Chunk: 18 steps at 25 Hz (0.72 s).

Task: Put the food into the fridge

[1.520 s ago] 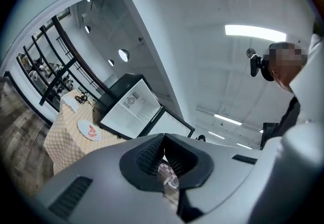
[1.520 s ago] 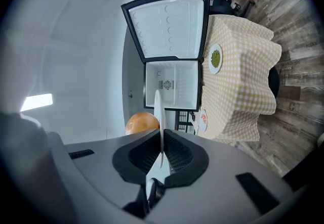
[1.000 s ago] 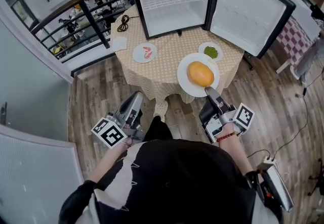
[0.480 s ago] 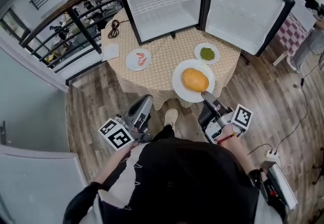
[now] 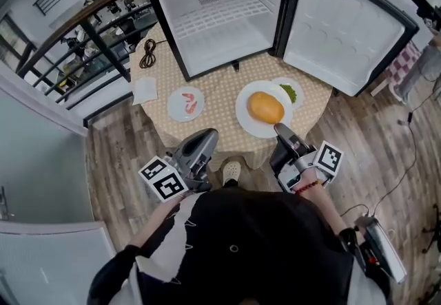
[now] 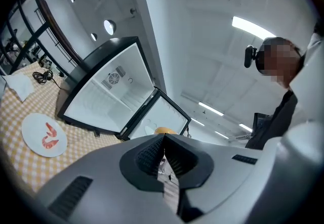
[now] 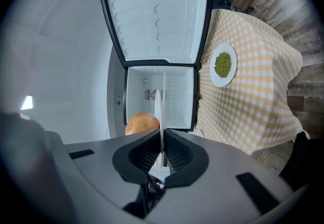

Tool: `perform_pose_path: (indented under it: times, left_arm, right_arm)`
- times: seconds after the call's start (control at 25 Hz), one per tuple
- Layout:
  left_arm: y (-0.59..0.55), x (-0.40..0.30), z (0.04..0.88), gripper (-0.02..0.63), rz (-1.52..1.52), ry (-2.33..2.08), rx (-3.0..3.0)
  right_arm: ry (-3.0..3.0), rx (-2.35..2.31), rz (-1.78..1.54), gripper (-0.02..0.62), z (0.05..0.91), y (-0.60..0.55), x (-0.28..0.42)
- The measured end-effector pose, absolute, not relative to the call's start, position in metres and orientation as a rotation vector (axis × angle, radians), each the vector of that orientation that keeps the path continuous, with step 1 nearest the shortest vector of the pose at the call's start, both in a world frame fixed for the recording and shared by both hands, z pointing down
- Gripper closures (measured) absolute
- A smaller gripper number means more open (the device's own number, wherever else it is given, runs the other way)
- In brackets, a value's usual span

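My right gripper is shut on the near rim of a large white plate that carries a round orange food. The plate hovers over the table's front right part and covers part of a small plate of greens. In the right gripper view the large plate shows edge-on between the jaws, with the orange food to its left. My left gripper is shut with nothing in it, at the table's front edge. A small plate of shrimp lies ahead of it. The fridge stands open, its shelf bare.
The fridge door swings wide to the right over the checked tablecloth. A black cable and a white napkin lie at the table's left. A dark railing runs behind on the left.
The person has stepped closer to the table. The large plate has moved toward the fridge and now overlaps the greens plate. My left gripper has come forward to the table edge.
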<state>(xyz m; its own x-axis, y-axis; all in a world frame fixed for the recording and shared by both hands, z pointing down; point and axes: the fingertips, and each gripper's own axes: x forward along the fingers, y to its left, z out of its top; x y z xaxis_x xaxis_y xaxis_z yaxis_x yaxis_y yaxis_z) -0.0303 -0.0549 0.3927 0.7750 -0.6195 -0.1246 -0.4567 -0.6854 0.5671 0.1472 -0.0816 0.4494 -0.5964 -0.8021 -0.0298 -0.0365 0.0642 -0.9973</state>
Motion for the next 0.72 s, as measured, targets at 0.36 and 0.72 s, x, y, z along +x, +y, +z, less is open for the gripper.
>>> perform_pose_path:
  times: [0.36,0.72]
  left_arm:
    - [-0.158,-0.023,0.391,0.592,-0.365,-0.729,2.516]
    - [-0.229,-0.012,0.394,0.592,-0.234,-0.636,2.596]
  right_arm:
    - [1.738,-0.918,-1.557,0.569,0.433,-0.182,0.140]
    - [1.655,-1.026,-1.595,0.569,0.445,-0.251,0.129]
